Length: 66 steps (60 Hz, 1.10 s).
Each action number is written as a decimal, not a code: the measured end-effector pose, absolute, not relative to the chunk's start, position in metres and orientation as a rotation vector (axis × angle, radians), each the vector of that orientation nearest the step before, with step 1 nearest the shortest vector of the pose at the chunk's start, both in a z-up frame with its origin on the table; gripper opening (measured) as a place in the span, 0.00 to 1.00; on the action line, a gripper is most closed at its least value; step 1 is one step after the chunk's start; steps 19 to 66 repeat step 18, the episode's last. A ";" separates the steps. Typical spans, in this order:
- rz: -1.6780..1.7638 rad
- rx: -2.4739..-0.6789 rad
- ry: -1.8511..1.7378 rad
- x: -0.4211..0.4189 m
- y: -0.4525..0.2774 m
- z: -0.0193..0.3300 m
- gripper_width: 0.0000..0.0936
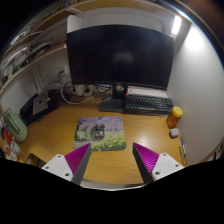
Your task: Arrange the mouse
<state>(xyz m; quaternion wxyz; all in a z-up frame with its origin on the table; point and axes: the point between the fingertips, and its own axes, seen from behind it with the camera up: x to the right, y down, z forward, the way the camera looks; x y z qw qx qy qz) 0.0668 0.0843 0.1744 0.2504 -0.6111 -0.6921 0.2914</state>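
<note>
A grey mouse point(99, 128) sits on a picture-printed mouse pad point(102, 135) on the wooden desk point(60, 132), beyond my fingers and a little left of the gap between them. My gripper point(111, 160) is open and empty, held above the desk's near part, with its magenta pads point(145, 158) spread wide. Bare wood lies between the fingers.
A large dark monitor point(120, 55) stands at the back of the desk with a keyboard point(148, 101) in front of it to the right. An orange bottle point(175, 116) and a small white object point(173, 132) stand right of the pad. Shelves and clutter point(20, 110) are at the left.
</note>
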 end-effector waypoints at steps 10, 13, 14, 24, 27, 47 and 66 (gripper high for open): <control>0.771 -1.632 -1.867 0.069 0.102 0.180 0.92; 0.756 -1.622 -1.860 0.068 0.107 0.180 0.92; 0.754 -1.620 -1.856 0.067 0.108 0.181 0.92; 0.764 -1.630 -1.847 0.067 0.112 0.181 0.91; 0.764 -1.630 -1.847 0.067 0.112 0.181 0.91; 0.764 -1.630 -1.847 0.067 0.112 0.181 0.91; 0.764 -1.630 -1.847 0.067 0.112 0.181 0.91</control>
